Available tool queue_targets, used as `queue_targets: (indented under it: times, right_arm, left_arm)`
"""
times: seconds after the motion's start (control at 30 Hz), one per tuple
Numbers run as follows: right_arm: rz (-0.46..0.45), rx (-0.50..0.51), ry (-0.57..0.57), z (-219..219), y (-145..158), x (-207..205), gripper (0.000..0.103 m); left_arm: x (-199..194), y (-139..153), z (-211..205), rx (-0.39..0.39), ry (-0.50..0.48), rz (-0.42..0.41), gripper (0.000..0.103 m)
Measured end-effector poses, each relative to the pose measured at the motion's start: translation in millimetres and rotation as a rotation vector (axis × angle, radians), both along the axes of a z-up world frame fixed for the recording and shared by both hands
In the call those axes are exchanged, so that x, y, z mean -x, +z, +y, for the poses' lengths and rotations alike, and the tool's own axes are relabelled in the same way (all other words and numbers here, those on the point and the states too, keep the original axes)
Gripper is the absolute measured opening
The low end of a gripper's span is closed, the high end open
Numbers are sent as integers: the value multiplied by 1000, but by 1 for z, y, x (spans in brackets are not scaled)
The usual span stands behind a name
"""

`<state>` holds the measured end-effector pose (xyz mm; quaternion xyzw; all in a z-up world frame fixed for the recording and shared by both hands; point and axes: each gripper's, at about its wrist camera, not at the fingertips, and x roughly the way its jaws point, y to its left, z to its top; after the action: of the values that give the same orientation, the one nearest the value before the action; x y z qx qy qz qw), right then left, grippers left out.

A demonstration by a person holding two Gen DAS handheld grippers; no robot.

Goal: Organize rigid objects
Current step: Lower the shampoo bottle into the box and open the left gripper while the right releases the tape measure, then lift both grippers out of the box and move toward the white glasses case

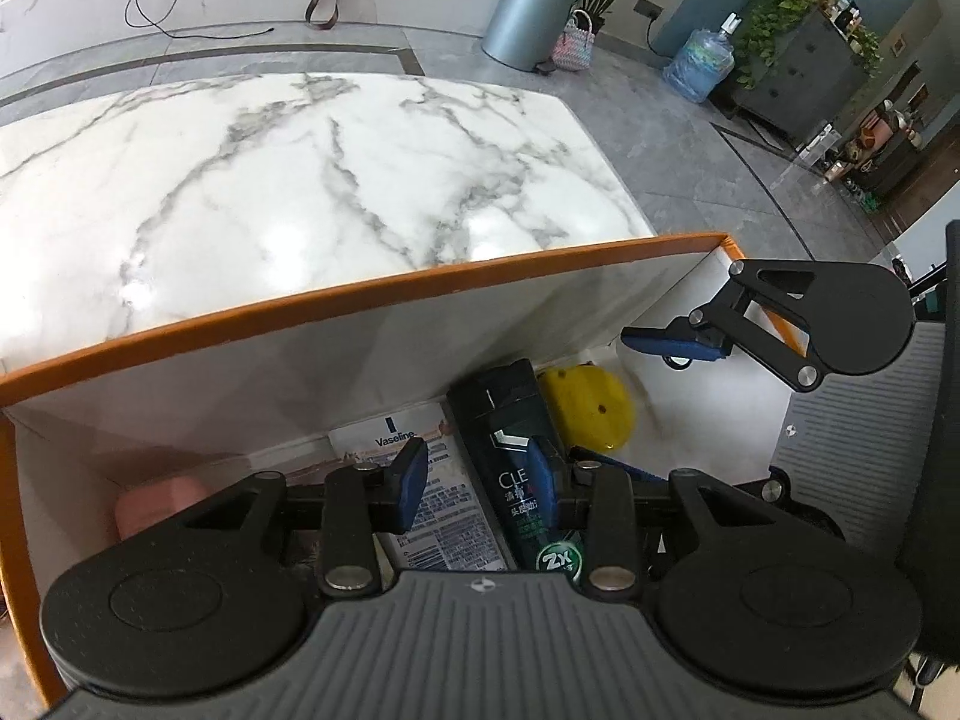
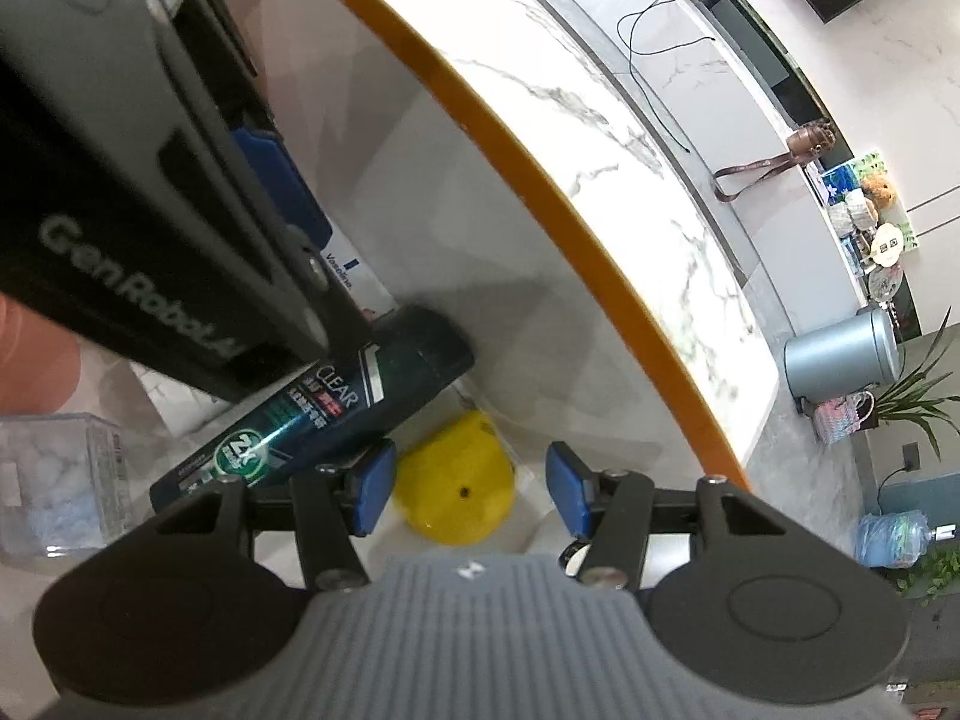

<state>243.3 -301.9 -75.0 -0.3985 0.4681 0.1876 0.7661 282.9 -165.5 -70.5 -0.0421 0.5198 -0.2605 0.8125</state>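
The orange-rimmed box [image 1: 360, 294] stands on the marble counter [image 1: 270, 180]; its wall, just ahead of both tongs, could catch either on the way out. Left tongs [image 1: 480, 483] hang over the Vaseline box [image 1: 420, 480] and dark Clear bottle [image 1: 510, 450], gripping nothing; closing could nudge the bottle. Right tongs [image 2: 471, 489] gape empty over the yellow piece [image 2: 462, 480].

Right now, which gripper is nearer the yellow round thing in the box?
Right. The right gripper hangs open directly over the yellow round thing. The left gripper is off to its side, above the dark Clear bottle and Vaseline pack.
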Motion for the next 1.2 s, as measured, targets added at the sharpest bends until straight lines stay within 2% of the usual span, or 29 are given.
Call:
queue_targets:
  times: [0.33, 0.67, 0.93, 1.0, 1.07, 1.13, 1.2]
  right_arm:
    - [-14, 41, -26, 7, 7, 8, 56]
    - [-71, 103, -87, 21, 28, 31, 56]
    - [-101, -64, -121, 49, 63, 46, 54]
    - [-103, -106, -111, 64, 71, 52, 54]
    - [-106, -139, -91, 79, 78, 56, 53]
    - [-111, -174, -66, 96, 85, 60, 47]
    - [-120, -211, -44, 112, 90, 62, 47]
  left_arm:
    - [10, 19, 8, -2, -9, -51, 41]
    - [40, 52, 29, -29, -13, -200, 41]
    - [66, 81, 61, -56, -13, -333, 41]
    - [71, 87, 71, -54, -18, -349, 41]
    - [75, 92, 82, -79, -13, -377, 41]
    - [78, 96, 92, -100, -4, -407, 41]
    - [79, 98, 104, -117, 12, -416, 42]
